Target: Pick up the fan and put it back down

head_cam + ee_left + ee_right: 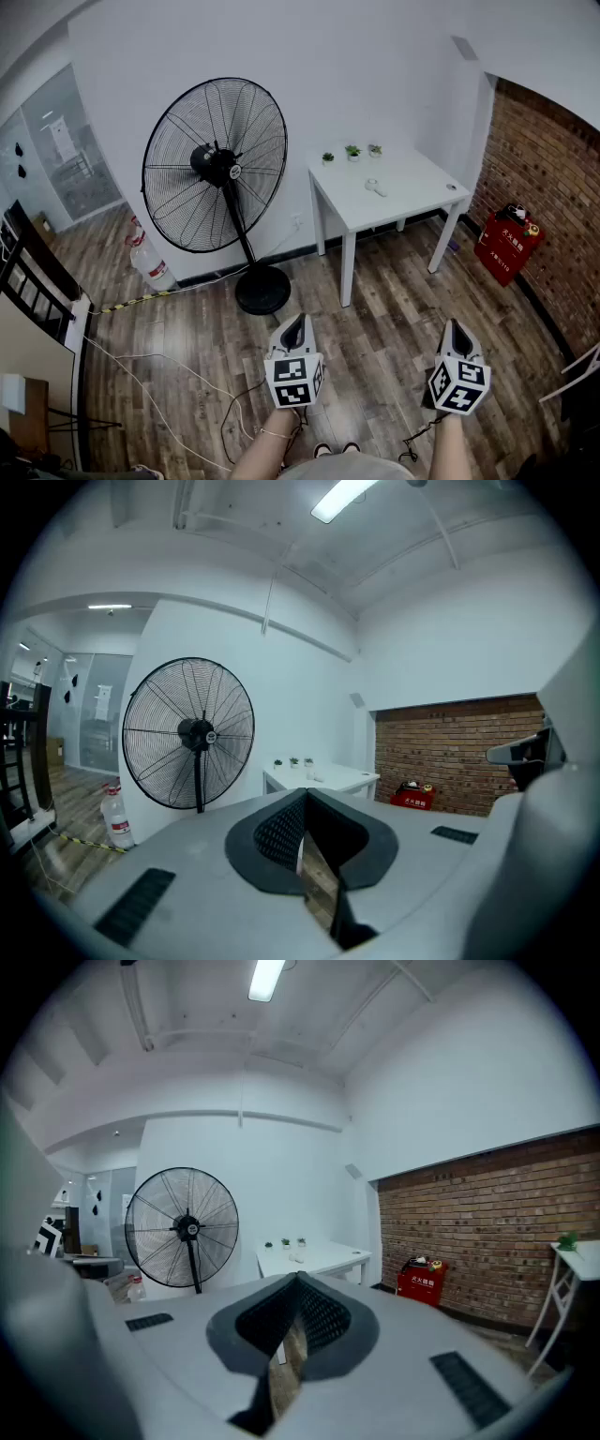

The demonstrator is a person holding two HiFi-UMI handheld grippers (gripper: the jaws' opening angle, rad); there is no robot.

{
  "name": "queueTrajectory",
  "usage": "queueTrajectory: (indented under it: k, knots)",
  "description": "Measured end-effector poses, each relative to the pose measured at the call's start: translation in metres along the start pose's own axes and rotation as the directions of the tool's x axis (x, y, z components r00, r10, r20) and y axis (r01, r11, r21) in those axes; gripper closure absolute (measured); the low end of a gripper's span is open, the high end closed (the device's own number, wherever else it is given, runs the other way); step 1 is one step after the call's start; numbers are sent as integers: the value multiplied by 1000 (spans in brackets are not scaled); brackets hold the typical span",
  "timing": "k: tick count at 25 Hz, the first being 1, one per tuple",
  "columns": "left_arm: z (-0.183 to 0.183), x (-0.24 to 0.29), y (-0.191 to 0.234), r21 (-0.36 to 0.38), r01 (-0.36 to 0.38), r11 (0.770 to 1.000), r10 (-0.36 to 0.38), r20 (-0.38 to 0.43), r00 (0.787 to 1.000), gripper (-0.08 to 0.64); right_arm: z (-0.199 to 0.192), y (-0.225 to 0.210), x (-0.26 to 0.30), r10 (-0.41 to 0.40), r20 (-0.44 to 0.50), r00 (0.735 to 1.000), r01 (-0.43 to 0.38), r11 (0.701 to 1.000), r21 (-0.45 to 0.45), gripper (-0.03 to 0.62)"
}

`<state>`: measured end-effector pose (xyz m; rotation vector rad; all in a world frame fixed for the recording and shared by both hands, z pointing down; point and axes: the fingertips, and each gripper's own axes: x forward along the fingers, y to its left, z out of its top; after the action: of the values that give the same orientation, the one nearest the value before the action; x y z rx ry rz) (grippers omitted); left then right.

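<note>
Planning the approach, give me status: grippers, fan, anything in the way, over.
Left hand-held gripper shut, empty; right hand-held gripper shut, empty. Fan upright by wall, untouched. White table close beside its base; water bottle on the other side.

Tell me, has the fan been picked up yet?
Nothing looks started. The fan stands upright on its base on the floor, beside the white table. Nothing is in hand: the left tongs and right tongs are shut, empty and well short of it. Walking up, gripping, lifting and setting down all seem left, unless it was already done.
</note>
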<state>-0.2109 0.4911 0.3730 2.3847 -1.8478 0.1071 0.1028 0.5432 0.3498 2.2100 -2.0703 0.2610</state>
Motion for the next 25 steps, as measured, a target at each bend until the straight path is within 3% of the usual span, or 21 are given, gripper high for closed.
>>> queueTrajectory:
  k: [10, 25]
  knots:
    - [-5, -7, 3, -20, 8, 1000, -8, -9, 1000, 549, -2, 8, -12, -14, 6, 1000, 14, 1000, -16, 591]
    - [-10, -3, -14, -64, 41, 997, -42, -23, 999, 546, -10, -21, -20, -70, -35, 997, 70, 998, -1, 591]
